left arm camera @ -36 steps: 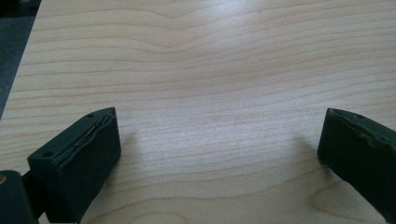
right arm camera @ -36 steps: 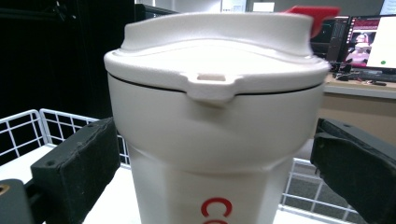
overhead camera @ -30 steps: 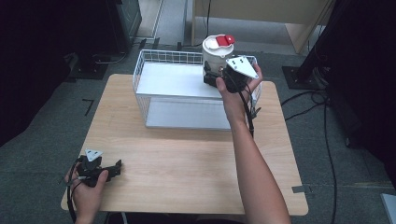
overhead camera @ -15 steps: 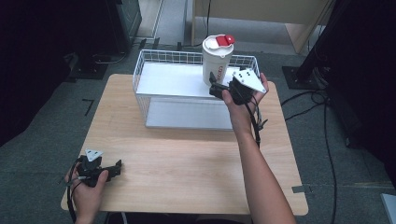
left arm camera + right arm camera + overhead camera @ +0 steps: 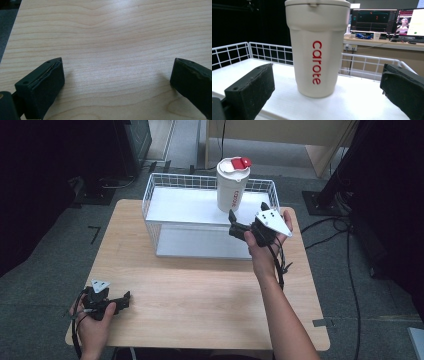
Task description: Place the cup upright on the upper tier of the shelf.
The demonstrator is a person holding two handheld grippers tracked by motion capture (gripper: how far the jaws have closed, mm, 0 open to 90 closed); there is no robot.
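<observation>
Wooden desk [image 5: 200,290] carries a wire basket [image 5: 155,195] w/ a white cup [image 5: 231,185] standing upright on its shelf. Right tool [image 5: 241,222] hangs just beside the cup, jaws wide, empty; step looks like release or approach. Left tool [image 5: 122,300] rests wide on the desk. Next move calls for a judgement: retreat clear, or close squarely.

Cream tumbler [image 5: 317,47] (red lettering, red lid tab) in white wire basket [image 5: 165,195] on pale woodgrain table [image 5: 200,290].

My wood desk [image 5: 200,290] sits on grey carpet floor [image 5: 45,270]; lit monitors [image 5: 384,21] behind, dark room otherwise.
</observation>
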